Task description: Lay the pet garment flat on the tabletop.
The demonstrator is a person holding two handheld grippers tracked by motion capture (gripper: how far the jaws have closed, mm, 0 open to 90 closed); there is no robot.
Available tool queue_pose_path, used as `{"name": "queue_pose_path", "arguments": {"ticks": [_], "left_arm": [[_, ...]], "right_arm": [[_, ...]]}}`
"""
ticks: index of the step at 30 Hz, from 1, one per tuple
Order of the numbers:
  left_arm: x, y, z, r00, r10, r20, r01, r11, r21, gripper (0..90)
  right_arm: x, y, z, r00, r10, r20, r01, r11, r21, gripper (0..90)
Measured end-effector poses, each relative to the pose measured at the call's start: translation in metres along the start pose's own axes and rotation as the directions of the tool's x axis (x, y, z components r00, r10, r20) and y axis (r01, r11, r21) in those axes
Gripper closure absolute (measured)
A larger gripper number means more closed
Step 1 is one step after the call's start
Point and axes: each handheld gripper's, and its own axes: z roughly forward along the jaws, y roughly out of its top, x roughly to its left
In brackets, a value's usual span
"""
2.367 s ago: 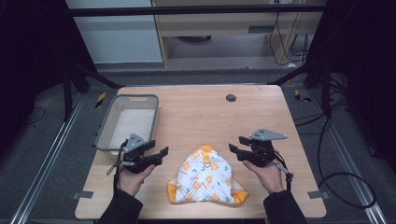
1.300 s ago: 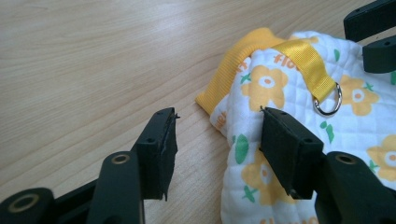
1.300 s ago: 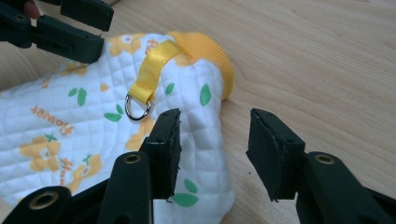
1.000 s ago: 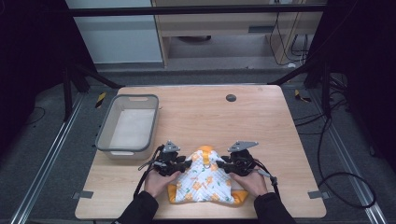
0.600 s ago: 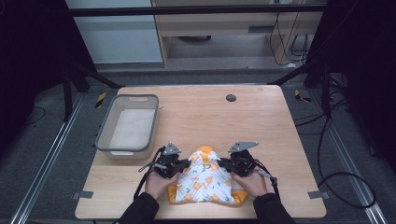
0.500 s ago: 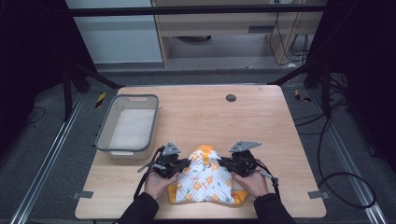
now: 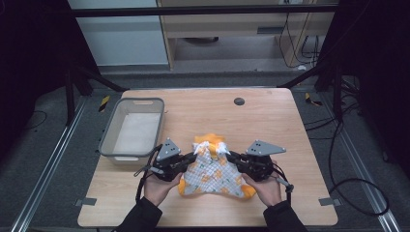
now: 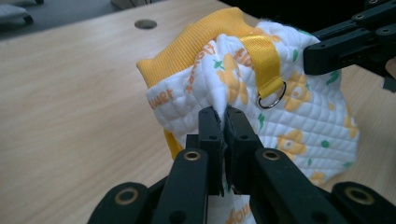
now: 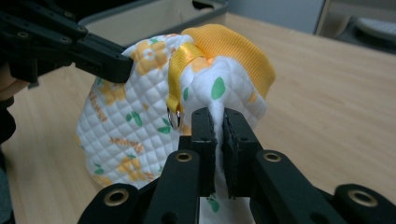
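While both hands sit low at the table's near edge, left gripper (image 7: 186, 160) and right gripper (image 7: 236, 158) jaws pinching the quilted garment (image 7: 212, 170).

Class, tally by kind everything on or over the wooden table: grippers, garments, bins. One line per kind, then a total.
Grippers: 2, the left gripper and the right gripper, each shut on the garment
Quilted white-and-yellow garment: 1
Grey bin: 1
Total: 4
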Motion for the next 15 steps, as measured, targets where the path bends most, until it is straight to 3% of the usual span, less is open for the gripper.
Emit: {"name": "queue_pose_path", "arguments": {"ticks": [4,7,8,10,12,13,15], "left_arm": [[0.013,0.017,0.012,0.9983,-0.015,-0.056,0.012,0.9991,-0.041,86.2],[0.027,0.026,0.029,0.9929,-0.037,-0.113,0.028,0.9965,-0.078,85.5],[0.032,0.027,0.038,0.9898,-0.039,-0.137,0.027,0.9960,-0.085,85.2],[0.042,0.026,0.056,0.9808,-0.080,-0.177,0.067,0.9946,-0.078,80.3],[0.053,0.023,0.069,0.9676,-0.115,-0.225,0.103,0.9926,-0.064,63.3],[0.056,0.021,0.070,0.9664,-0.127,-0.224,0.117,0.9915,-0.057,58.7],[0.060,0.017,0.067,0.9654,-0.152,-0.212,0.143,0.9882,-0.054,52.4]], "right_arm": [[-0.009,0.013,0.010,0.9984,0.013,0.054,-0.010,0.998,-0.057,83.3],[-0.023,0.019,0.030,0.9895,0.041,0.138,-0.030,0.996,-0.083,83.1],[-0.027,0.020,0.039,0.9811,0.047,0.188,-0.033,0.996,-0.080,83.1],[-0.034,0.021,0.056,0.9585,0.084,0.273,-0.066,0.995,-0.076,80.9],[-0.038,0.020,0.071,0.9359,0.060,0.347,-0.046,0.998,-0.049,73.8],[-0.040,0.018,0.077,0.9242,0.035,0.380,-0.027,0.999,-0.028,69.4],[-0.044,0.017,0.076,0.9177,0.031,0.396,-0.027,1.000,-0.015,67.6]]}}
